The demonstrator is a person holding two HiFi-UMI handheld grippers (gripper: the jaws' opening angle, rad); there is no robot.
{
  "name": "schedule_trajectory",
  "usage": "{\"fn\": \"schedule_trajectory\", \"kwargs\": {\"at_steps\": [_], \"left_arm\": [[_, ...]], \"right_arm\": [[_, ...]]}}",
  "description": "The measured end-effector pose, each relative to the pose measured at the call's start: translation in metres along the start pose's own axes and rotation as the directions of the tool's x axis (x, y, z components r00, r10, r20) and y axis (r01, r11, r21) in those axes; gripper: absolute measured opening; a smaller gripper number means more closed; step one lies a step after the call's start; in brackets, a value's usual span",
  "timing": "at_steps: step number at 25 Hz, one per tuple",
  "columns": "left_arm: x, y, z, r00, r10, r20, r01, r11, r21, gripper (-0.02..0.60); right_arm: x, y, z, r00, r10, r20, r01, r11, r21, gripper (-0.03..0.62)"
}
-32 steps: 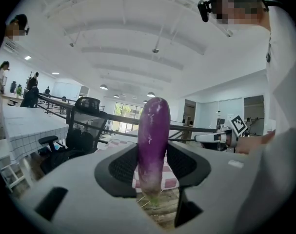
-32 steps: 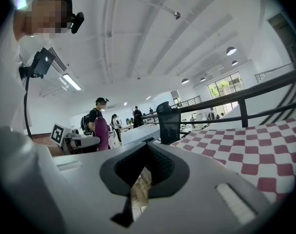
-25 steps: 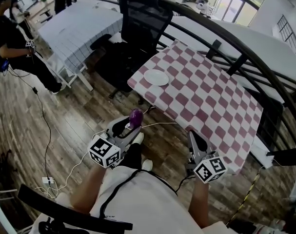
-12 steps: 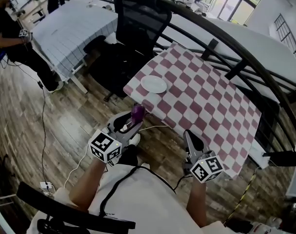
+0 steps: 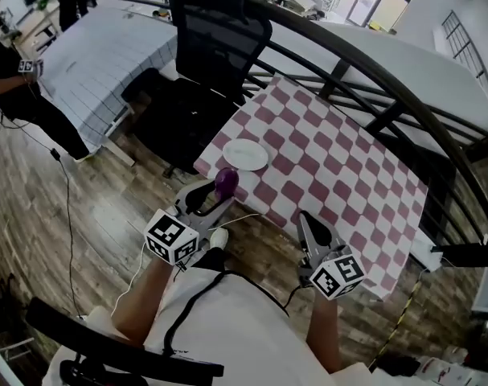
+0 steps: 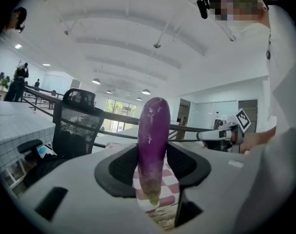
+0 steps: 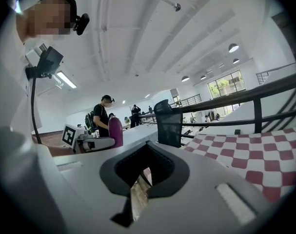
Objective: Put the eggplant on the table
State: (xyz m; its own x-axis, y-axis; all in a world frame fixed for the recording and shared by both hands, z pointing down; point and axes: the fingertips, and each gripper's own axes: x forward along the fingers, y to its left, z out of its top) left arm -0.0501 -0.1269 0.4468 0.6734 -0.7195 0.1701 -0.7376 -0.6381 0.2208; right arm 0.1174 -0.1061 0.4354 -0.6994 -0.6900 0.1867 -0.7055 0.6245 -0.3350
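Jaws: left gripper (image 6: 152,155) clamps one eggplant (image 6: 153,123); one plate (image 5: 245,154), one table (image 5: 340,161).

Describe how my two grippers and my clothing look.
The left gripper and the right gripper match. Each has a pale grey body, black jaws and a white cube printed with black square markers. The person wears a white top with a thin black cord running across it.
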Motion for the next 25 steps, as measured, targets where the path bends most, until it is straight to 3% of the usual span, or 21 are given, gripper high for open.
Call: {"fn": "schedule_trajectory", "kwargs": {"at_steps": [16, 25], "left_arm": [[0.059, 0.078, 0.027, 0.995, -0.100, -0.022, 0.100, 0.995, 0.000, 0.196], [0.071, 0.135, 0.044, 0.991, -0.135, -0.001, 0.135, 0.989, -0.055, 0.196]], "right_arm": [[0.067, -0.034, 0.023, 0.994, -0.109, -0.004, 0.109, 0.994, 0.014, 0.008], [0.131, -0.031, 0.044, 0.993, -0.115, -0.020, 0.114, 0.993, -0.013, 0.008]]}}
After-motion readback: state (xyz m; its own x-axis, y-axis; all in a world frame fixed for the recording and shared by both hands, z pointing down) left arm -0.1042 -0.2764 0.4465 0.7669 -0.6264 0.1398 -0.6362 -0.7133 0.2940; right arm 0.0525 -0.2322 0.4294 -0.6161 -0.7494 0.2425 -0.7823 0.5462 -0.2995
